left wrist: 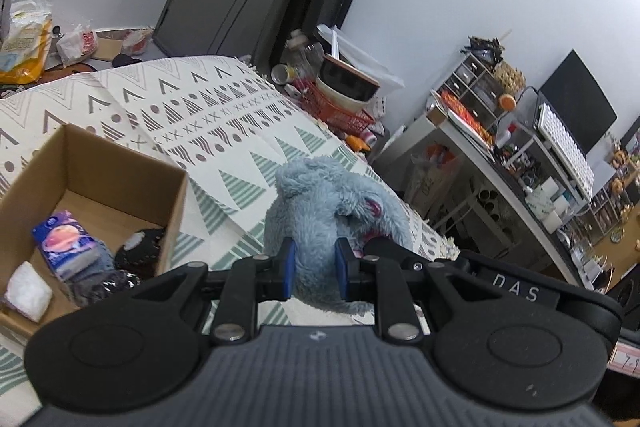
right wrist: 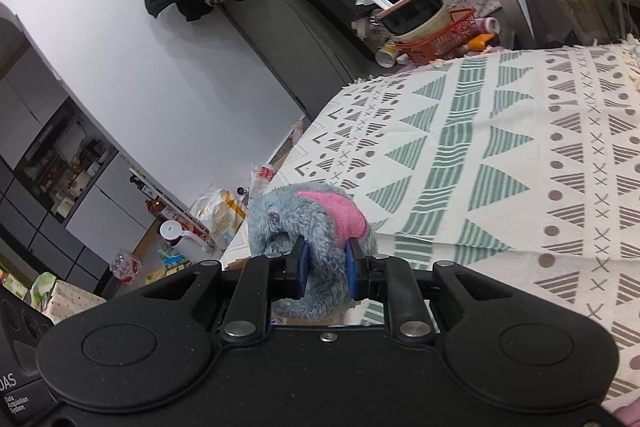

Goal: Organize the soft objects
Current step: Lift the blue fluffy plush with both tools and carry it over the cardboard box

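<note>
A fluffy blue-grey plush elephant (left wrist: 332, 211) with pink ears is held by both grippers above the patterned blanket (left wrist: 208, 115). My left gripper (left wrist: 316, 263) is shut on one side of the plush. My right gripper (right wrist: 326, 267) is shut on the plush (right wrist: 308, 223) near its pink ear; the right gripper also shows in the left wrist view, behind the plush (left wrist: 384, 251). An open cardboard box (left wrist: 96, 167) sits on the blanket to the left, holding a purple-wrapped soft pack (left wrist: 64, 243), a white bundle (left wrist: 28, 291) and dark items (left wrist: 140, 251).
A red basket with stacked bowls (left wrist: 344, 95) stands beyond the blanket's far edge. A cluttered desk with a keyboard (left wrist: 560, 143) is at the right. Bags and packets (right wrist: 220, 215) lie on the floor past the blanket's edge.
</note>
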